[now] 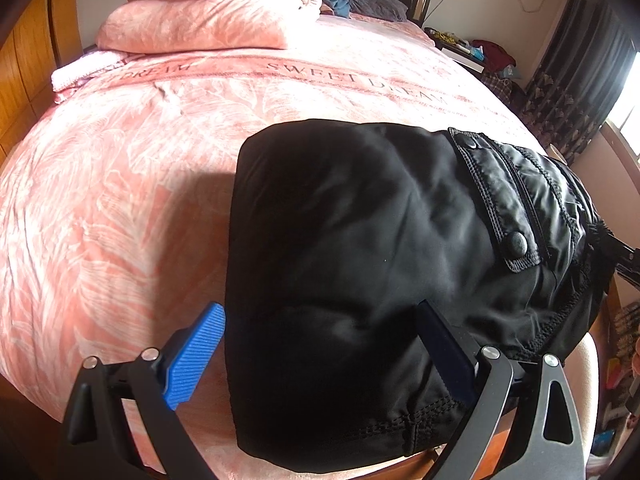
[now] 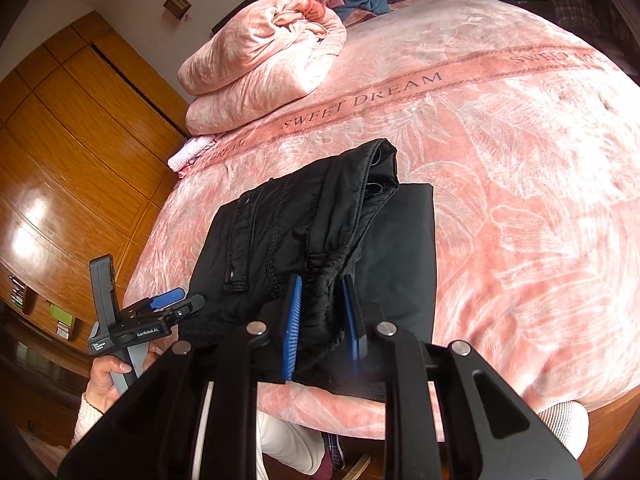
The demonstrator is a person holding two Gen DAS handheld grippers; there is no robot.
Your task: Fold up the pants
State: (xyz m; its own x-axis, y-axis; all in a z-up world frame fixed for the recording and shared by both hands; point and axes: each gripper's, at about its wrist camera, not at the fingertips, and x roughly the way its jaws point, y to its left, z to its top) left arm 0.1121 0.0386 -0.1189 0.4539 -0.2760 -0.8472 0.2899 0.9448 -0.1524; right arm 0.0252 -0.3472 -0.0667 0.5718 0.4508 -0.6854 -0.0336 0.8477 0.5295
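Pants [image 2: 320,248] lie on bed [image 2: 500,160], long axis away fm tongs. Waistband pinched by R tongs [image 2: 322,320]; L tongs [image 1: 320,356] held wide at near-left edge.

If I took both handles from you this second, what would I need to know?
Right gripper: shut on a bunched edge of the black pants, holding it just above the pile.
Left gripper: open, fingers either side of the pants' near end, gripping nothing.
Pants lie at the near edge of the pink bed, already folded into a compact stack.
Left: lay the held edge down, let go, smooth it.
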